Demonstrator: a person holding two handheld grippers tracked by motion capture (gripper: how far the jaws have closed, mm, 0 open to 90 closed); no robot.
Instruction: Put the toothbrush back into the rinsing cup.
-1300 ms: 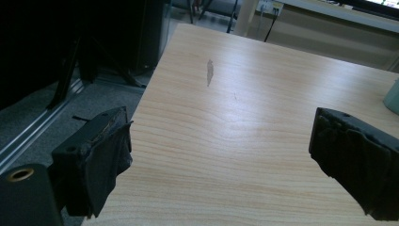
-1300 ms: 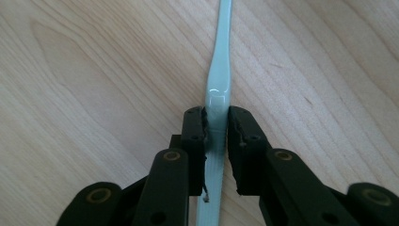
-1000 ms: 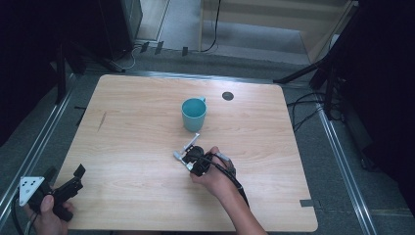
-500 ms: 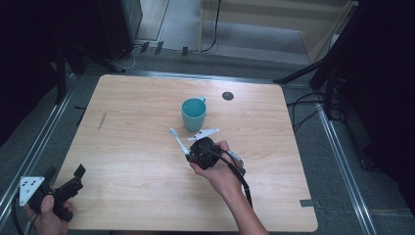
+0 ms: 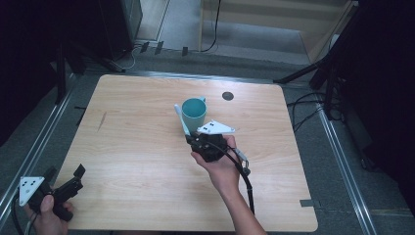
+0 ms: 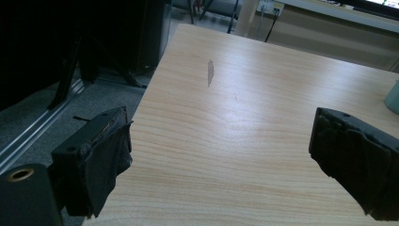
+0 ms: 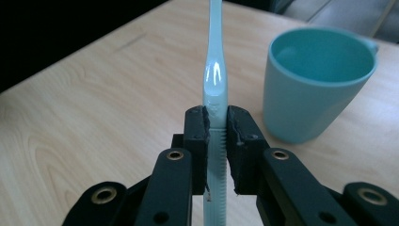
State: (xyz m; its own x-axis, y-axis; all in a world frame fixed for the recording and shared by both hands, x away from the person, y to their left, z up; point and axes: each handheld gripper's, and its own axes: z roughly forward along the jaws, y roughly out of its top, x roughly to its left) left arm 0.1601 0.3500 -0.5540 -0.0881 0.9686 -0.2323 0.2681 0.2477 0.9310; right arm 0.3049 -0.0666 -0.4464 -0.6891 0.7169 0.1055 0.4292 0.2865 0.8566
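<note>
Clamping a toothbrush (image 7: 215,84), the right gripper (image 7: 216,123) (beside the cup (image 7: 316,80)).

**Worktop and what stood on it**

The worktop (image 5: 147,147) was pale wood with rounded corners. A teal cup (image 5: 194,111) stood upright on it, just beyond the right claw (image 5: 188,139) and to its right in the right gripper view. A dark streak (image 5: 102,121) marked the wood ahead of the left claw (image 5: 63,174), and a small dark disc (image 5: 227,96) lay beyond the cup.
</note>
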